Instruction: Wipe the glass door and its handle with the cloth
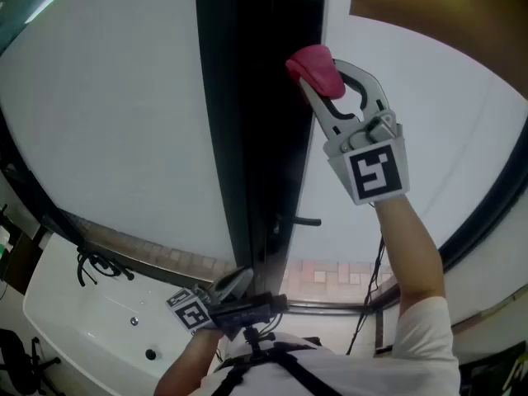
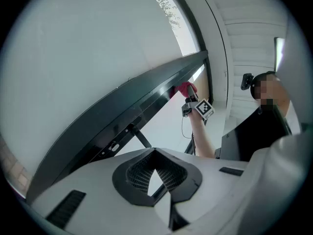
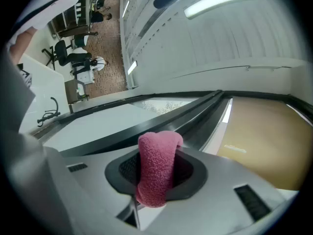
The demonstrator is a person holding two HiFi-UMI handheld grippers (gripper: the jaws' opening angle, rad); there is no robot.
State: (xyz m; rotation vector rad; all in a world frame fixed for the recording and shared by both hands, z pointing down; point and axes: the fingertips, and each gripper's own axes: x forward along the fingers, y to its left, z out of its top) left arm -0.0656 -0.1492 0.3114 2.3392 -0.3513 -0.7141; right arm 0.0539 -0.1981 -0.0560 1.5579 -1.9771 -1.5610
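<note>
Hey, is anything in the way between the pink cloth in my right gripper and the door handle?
Nothing visible. The pink cloth, clamped in the right gripper, sits high at the dark door frame; the handle lies below along it, and the left gripper hangs even lower.

"Where's the cloth?"

"I see the cloth (image 1: 315,67), pink and nubbly. It's rolled up and pinched in the right gripper (image 1: 318,79), high at the edge of the door's dark frame."

"And the door?"

"The glass door (image 1: 124,122) is frosted white. Its handle (image 1: 301,220), a short dark lever, sticks out from the frame well below the cloth."
</note>
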